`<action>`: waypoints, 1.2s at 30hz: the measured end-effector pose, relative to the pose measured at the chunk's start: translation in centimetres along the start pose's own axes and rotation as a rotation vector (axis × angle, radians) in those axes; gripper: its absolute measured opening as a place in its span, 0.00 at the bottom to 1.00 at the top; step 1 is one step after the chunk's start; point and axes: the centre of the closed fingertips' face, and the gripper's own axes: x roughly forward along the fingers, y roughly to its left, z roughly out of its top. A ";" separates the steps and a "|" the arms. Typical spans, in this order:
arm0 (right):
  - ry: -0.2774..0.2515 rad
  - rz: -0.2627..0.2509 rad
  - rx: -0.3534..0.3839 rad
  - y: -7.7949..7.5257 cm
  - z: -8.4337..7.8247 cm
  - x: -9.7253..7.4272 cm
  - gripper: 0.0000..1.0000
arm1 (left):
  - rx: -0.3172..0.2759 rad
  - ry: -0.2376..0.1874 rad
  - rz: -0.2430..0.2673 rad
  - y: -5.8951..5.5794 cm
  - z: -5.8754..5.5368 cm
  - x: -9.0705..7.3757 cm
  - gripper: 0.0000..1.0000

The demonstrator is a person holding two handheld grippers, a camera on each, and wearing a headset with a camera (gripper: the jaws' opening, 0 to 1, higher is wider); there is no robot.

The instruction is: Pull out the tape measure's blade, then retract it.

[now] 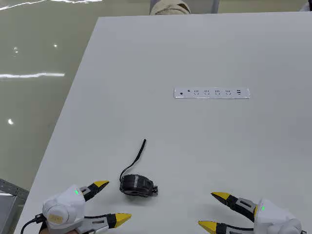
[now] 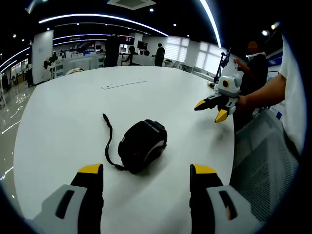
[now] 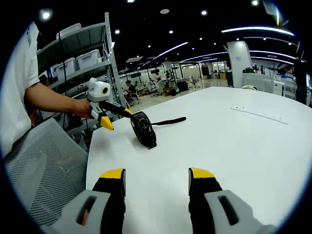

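My left gripper (image 1: 114, 200) stands with its jaws wide apart and nothing between them, and the tape measure (image 1: 137, 185) lies just ahead of its tips, slightly toward my right. This is the nearer of my two grippers to it. In the left gripper view the black round case sits almost centred between my two yellow-tipped jaws, close in front, resting flat on the table.

The case has no blade drawn out. A small dark nub sticks out from the side facing my right, and I take that for the blade's hook, though it is too small to be sure. The wrist strap (image 1: 136, 156) runs off the opposite side of the case and away from me across the table, curving then straightening. So the case's line runs roughly from the strap on the left, far side to the nub on the right, near side.

My right gripper (image 1: 210, 210) is also open and empty, well apart from the case on its right, jaws pointing back toward it. That suits it, I judge, for taking the hook while the left closes on the case.

All of this rests near my edge of the white table (image 1: 195, 48); a power strip (image 1: 211, 92) lies set into the surface well beyond, out of the way.
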 end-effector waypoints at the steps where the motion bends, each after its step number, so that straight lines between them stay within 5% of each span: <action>1: -0.001 0.002 -0.001 -0.1 0.0 0.1 0.52 | 0.003 0.001 -0.003 0.1 0.0 0.1 0.71; 14: -0.008 0.040 -0.010 -1.2 0.8 2.0 0.51 | 0.038 0.020 -0.023 1.5 0.3 0.9 0.73; 18: -0.006 0.062 -0.014 -1.2 0.8 2.7 0.52 | 0.055 0.001 -0.054 1.4 0.9 1.3 0.74; 26: -0.005 0.090 -0.001 -1.1 0.5 3.8 0.51 | 0.097 0.025 -0.128 0.7 0.9 2.6 0.72; 36: 0.004 0.142 -0.004 -0.5 0.2 5.2 0.50 | 0.126 0.066 -0.157 0.7 0.2 4.0 0.70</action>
